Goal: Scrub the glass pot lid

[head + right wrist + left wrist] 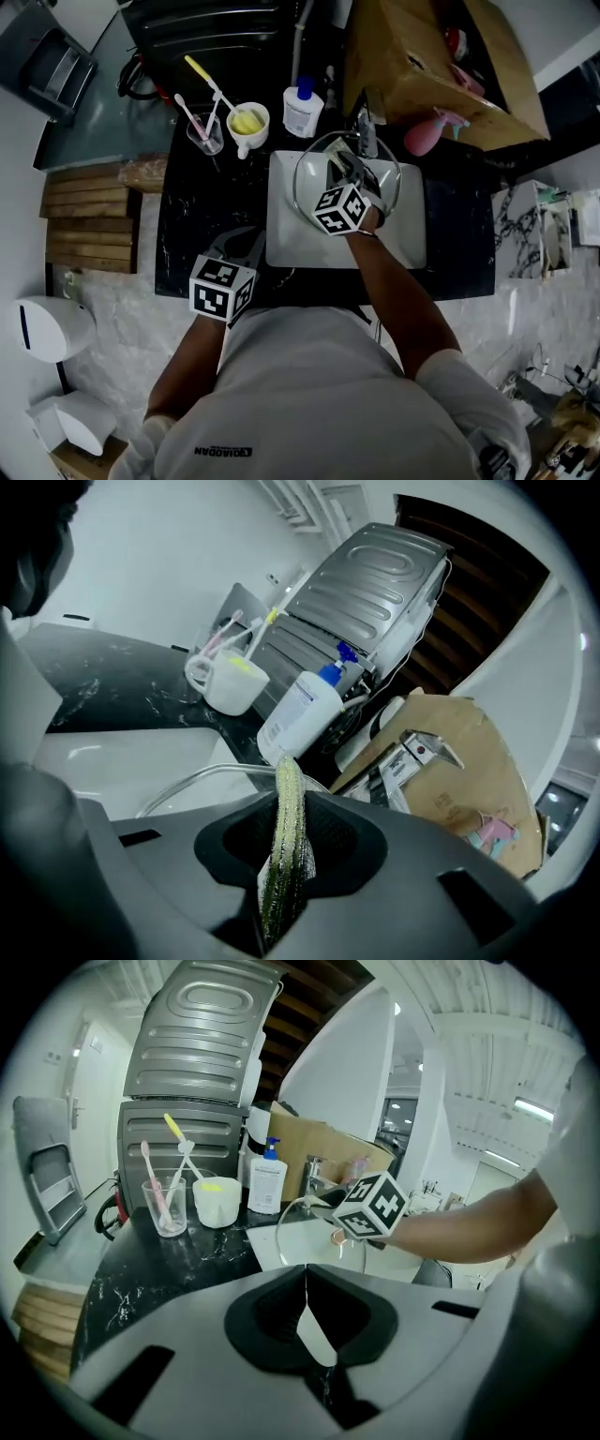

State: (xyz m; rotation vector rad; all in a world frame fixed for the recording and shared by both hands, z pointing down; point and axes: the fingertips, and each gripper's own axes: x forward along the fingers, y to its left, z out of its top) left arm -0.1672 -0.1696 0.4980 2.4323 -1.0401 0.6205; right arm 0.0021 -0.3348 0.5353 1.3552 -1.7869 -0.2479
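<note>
The glass pot lid (312,165), clear with a metal rim, stands tilted in the white sink (286,239). Its rim also shows in the left gripper view (280,1228) and the right gripper view (184,780). My right gripper (352,172) is over the lid near the tap, shut on a yellow-green scrub sponge (284,841) seen edge-on between the jaws (286,794). My left gripper (246,247) hangs over the black counter at the sink's front left corner, apart from the lid. Its jaws (306,1283) are shut with nothing between them.
Behind the sink stand a glass with toothbrushes (205,132), a white mug with a yellow brush (248,123), a soap bottle (302,111) and the tap (367,134). A cardboard box (422,66) and a pink spray bottle (427,132) are at the back right. Wooden slats (89,216) lie left.
</note>
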